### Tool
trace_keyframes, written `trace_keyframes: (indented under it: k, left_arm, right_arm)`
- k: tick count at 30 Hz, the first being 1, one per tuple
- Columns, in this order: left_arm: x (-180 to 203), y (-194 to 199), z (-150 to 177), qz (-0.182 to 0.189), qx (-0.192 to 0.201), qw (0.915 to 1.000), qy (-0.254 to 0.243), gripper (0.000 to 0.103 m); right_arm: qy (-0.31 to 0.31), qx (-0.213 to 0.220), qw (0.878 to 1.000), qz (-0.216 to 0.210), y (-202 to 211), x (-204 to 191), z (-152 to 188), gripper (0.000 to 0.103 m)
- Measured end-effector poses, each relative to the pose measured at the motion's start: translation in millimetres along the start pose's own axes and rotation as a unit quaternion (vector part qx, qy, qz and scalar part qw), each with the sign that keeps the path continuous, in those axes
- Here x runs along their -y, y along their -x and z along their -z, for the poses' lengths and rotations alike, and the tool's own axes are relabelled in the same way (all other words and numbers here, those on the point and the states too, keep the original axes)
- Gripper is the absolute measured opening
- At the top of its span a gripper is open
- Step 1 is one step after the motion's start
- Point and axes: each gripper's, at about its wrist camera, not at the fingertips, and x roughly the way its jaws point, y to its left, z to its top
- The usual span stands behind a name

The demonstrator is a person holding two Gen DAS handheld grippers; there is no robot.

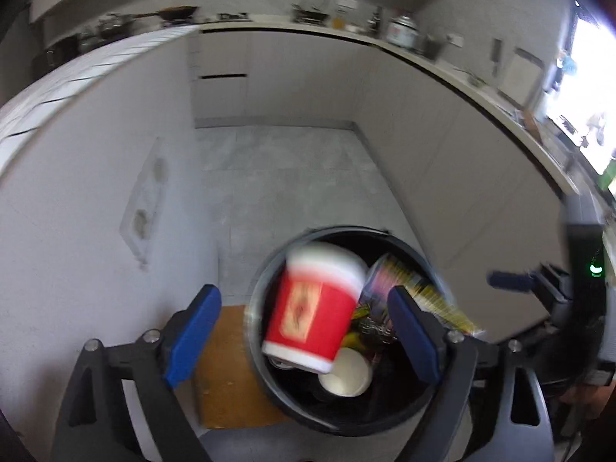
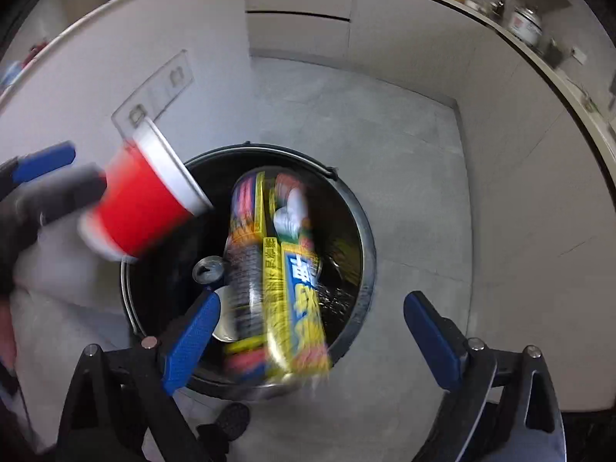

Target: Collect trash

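Both hand-held grippers spread wide over the bin [image 1: 269,381]; red cup [image 1: 313,308] and packet [image 2: 277,281] between.

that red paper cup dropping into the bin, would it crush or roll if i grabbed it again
The red paper cup looks thin-walled and open-mouthed, so it is probably light and would likely dent under a firm squeeze. Its round tapered side suggests it would roll in a curve if laid down. Over the bin, it seems empty, so easily knocked.

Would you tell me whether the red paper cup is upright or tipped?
Tipped: the red paper cup is blurred and slanted over the black bin, apparently falling, with no tongs touching it.
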Motion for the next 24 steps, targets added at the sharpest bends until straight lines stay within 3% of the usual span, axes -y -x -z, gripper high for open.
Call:
trace_keyframes:
  k: [5,7,16,24]
  left_arm:
    - [2,3,9,-0.038,-0.013,0.9991,-0.017,0.092]
    - [5,4,14,-0.042,-0.013,0.9988,-0.02,0.097]
    - [6,4,29,-0.053,-0.029,0.9977,-0.033,0.098]
    - [18,56,29,-0.048,-0.009,0.9985,-0.026,0.099]
  right_arm:
    - [-0.025,0.01,0.999,0.017,1,4,1,0.103]
    - [-0.031,0.013,0.999,0.023,2,3,0,0.103]
    - [-0.043,-0.001,0.998,0.046,-15,2,13,0.103]
    - [-0.056,0.039,0.996,0.062,38,-4,26,0.103]
